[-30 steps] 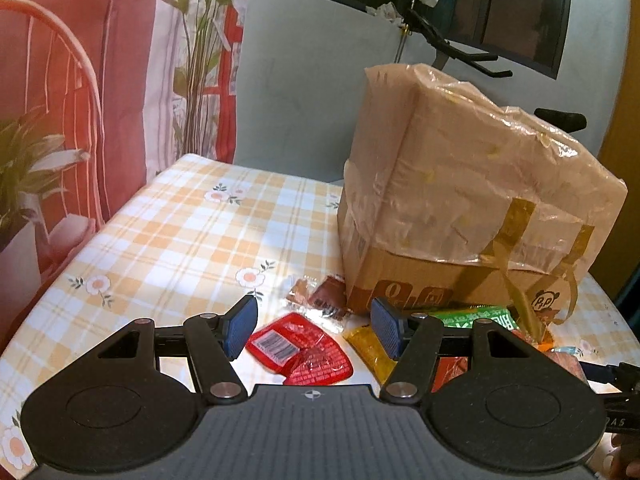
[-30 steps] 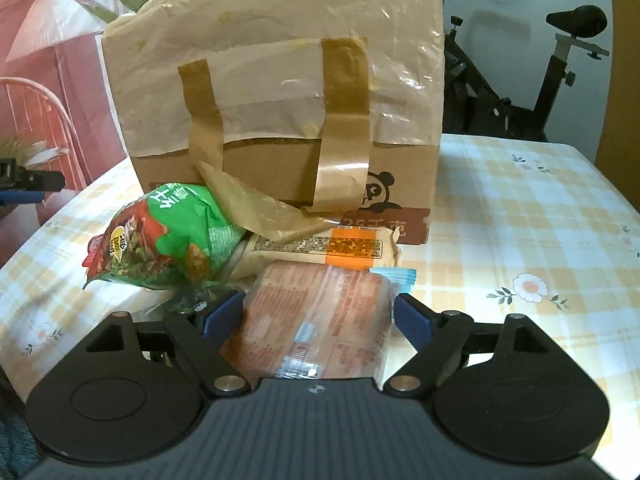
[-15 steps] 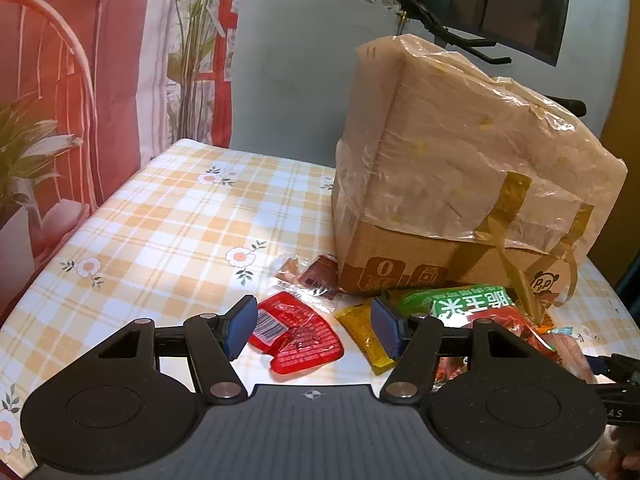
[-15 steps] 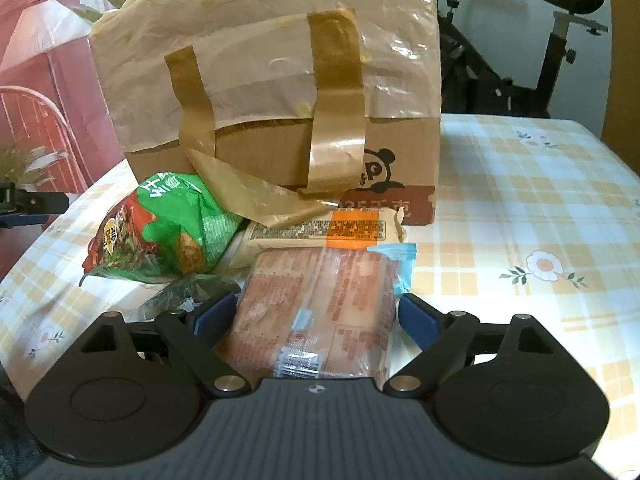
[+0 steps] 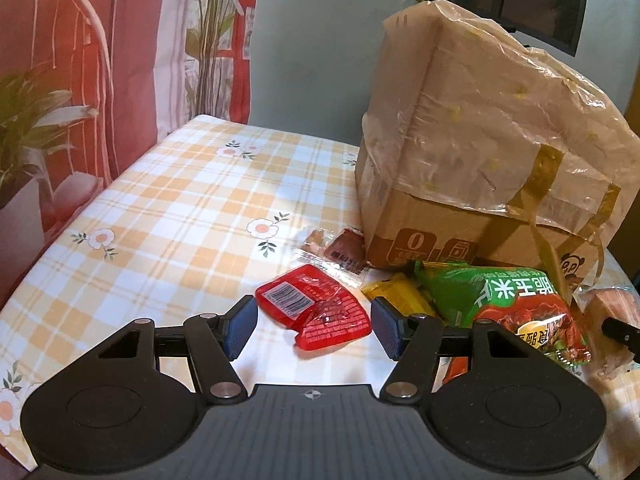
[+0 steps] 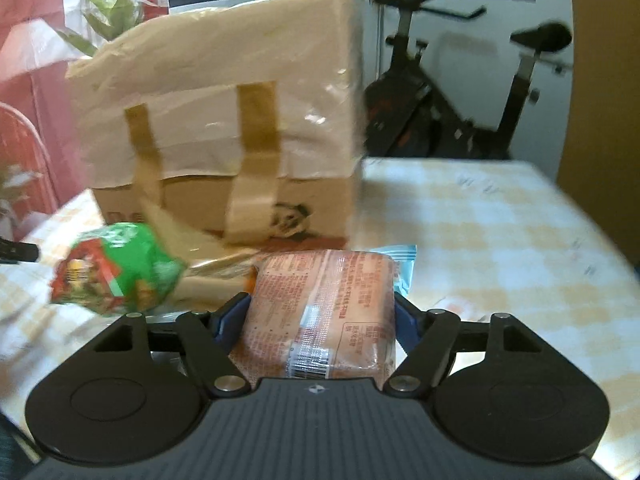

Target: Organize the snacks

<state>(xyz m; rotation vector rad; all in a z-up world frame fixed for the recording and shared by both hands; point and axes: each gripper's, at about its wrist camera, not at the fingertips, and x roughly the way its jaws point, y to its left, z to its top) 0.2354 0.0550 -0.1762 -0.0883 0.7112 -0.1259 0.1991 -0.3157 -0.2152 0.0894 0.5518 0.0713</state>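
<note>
My right gripper [image 6: 318,316] is closing, and its blue pads press both sides of an orange-brown snack packet [image 6: 324,304] with a barcode. That packet fills the gap between the jaws. A green and red snack bag [image 6: 116,276] lies to its left on the checked tablecloth. My left gripper [image 5: 312,324] is open and hovers low over the table. A red packet [image 5: 312,308] lies flat just ahead of and between its fingers, untouched. Beside it lie a yellow packet [image 5: 400,292] and the green bag [image 5: 508,300]. Two small brown packets [image 5: 340,248] lie by the box.
A tall cardboard box [image 5: 460,160] wrapped in plastic and brown tape stands behind the snacks. A light blue packet [image 6: 404,264] peeks out behind the held one. An exercise bike [image 6: 460,92] stands past the table's far edge. A potted plant [image 5: 36,132] is at the left.
The right jaws have narrowed onto the orange-brown packet, and the box and green bag have slid left in its now blurred view. The left gripper stayed open and barely shifted.
</note>
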